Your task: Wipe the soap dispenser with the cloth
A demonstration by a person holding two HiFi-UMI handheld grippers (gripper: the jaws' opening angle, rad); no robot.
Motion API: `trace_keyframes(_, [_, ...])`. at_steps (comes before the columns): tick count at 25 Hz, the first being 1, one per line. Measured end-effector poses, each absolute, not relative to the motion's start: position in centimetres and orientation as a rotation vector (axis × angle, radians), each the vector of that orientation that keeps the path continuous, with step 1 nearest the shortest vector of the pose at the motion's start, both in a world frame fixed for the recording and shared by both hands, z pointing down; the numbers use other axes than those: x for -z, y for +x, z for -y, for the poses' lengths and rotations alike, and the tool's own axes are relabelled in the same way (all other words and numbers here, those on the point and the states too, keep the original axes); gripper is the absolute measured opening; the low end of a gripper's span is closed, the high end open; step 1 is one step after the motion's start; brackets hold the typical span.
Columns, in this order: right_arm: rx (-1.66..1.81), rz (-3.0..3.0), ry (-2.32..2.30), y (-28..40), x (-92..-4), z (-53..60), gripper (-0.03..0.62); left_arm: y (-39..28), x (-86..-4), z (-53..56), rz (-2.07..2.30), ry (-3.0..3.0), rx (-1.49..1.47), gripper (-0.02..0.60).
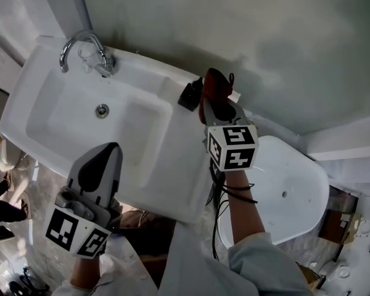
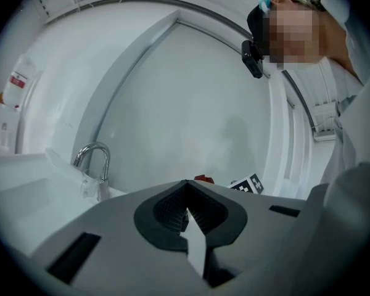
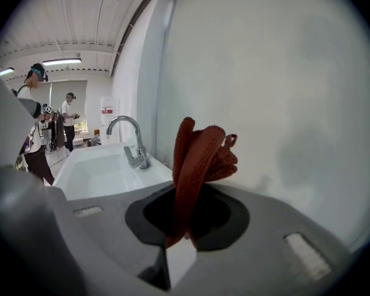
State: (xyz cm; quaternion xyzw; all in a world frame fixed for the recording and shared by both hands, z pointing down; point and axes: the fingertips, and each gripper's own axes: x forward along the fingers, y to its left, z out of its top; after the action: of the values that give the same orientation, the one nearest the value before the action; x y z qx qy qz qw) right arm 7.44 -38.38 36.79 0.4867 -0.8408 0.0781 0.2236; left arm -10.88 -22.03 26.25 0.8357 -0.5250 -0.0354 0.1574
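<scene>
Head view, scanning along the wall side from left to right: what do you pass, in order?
Curved chrome tap → small black object → rust-red woven cloth → white oval tub.

A white rectangular ceramic washbasin point(image 1: 61, 113) with a curved chrome tap point(image 1: 80, 45) at its far left stands against a plain pale grey-green wall point(image 1: 234, 23), and just right of it lies a white oval tub-like fixture point(image 1: 296, 184) with a small drain hole. Grey marbled floor point(image 1: 46, 180) shows near left below the basin; far off, a white slatted ceiling point(image 3: 80, 17) carries a lit strip light point(image 3: 61, 61)
</scene>
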Motion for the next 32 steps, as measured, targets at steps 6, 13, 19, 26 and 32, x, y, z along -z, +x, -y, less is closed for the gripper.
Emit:
trace_keyframes(6, [-0.225,2.281,1.294,7.6,-39.4,41.0,0.055,-10.5,-27.0,23.1,1.526,2.365,0.078,0.003])
trace_keyframes(13, [-0.291,2.244,1.281,8.5,-42.5,41.8,0.055,-9.7,-27.2,24.6,1.53,2.358,0.076,0.003])
trace_keyframes(19, [-0.382,2.238,1.282,8.8,-44.8,41.5,0.055,-9.1,-27.5,25.1,1.517,2.364,0.061,0.003])
trace_keyframes(26, [-0.478,2.197,1.269,8.8,-48.0,40.4,0.055,-9.7,-27.6,25.2,1.515,2.36,0.049,0.003])
trace_keyframes(32, [-0.509,2.13,1.244,8.9,-50.7,39.2,0.055,-10.3,-27.8,25.7,1.497,2.366,0.056,0.003])
